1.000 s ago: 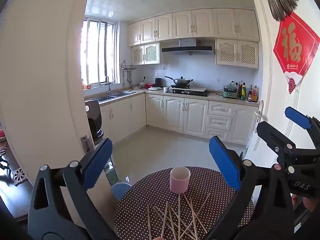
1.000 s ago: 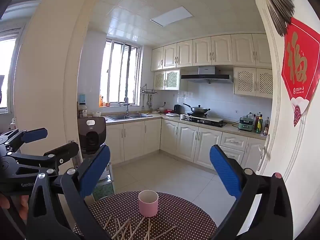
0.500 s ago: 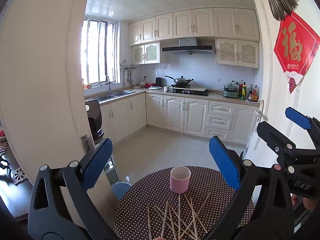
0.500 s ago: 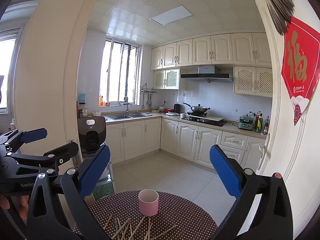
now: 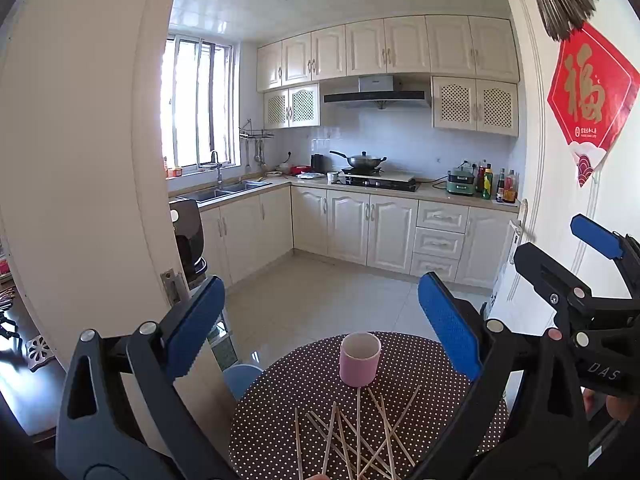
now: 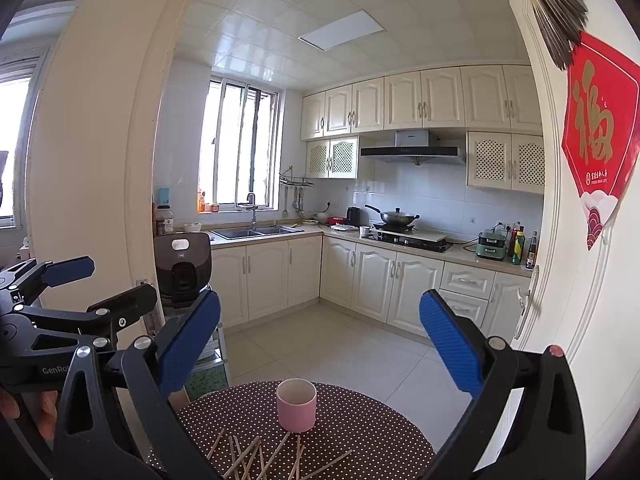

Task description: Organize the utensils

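A pink cup (image 5: 359, 359) (image 6: 296, 405) stands upright on a small round table (image 5: 420, 364) (image 6: 380, 420) with a dark polka-dot cloth. Several wooden chopsticks (image 5: 358, 436) (image 6: 260, 456) lie scattered and crossed on the cloth in front of the cup. My left gripper (image 5: 320, 328) hovers above the near side of the table, open and empty. My right gripper (image 6: 320, 340) is held beside it, also open with nothing between its blue pads. Each gripper shows at the edge of the other's view.
Beyond the table lies a tiled kitchen floor (image 5: 320, 300) with cream cabinets, a sink and a stove at the back. A door (image 5: 560, 200) with a red decoration stands at the right, a wall (image 5: 80, 160) at the left. A blue stool (image 5: 242, 376) sits by the table.
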`<state>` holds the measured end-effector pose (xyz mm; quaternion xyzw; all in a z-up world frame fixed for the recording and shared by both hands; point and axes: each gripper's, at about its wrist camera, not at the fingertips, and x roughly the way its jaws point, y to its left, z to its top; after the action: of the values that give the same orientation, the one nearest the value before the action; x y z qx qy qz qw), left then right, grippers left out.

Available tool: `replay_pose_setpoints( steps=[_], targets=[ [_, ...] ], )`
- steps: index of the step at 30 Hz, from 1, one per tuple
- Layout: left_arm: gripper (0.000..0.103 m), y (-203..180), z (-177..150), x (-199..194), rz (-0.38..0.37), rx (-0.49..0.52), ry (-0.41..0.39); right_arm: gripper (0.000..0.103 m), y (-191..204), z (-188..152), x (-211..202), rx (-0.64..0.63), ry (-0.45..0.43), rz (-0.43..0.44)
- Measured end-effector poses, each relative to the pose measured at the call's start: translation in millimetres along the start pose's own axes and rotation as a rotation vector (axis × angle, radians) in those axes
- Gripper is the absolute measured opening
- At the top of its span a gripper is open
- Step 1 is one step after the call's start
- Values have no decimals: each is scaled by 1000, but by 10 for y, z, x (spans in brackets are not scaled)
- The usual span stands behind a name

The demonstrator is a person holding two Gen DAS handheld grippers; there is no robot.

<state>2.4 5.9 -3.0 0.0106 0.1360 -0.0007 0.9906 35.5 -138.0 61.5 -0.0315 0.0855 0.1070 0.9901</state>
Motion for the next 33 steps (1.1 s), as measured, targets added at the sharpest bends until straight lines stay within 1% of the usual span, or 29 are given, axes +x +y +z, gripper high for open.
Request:
replay_pose_setpoints(
  steps=[33],
  targets=[
    [95, 19, -24, 11, 3, 2, 1, 96, 21, -13, 16, 4, 5, 2]
  ],
)
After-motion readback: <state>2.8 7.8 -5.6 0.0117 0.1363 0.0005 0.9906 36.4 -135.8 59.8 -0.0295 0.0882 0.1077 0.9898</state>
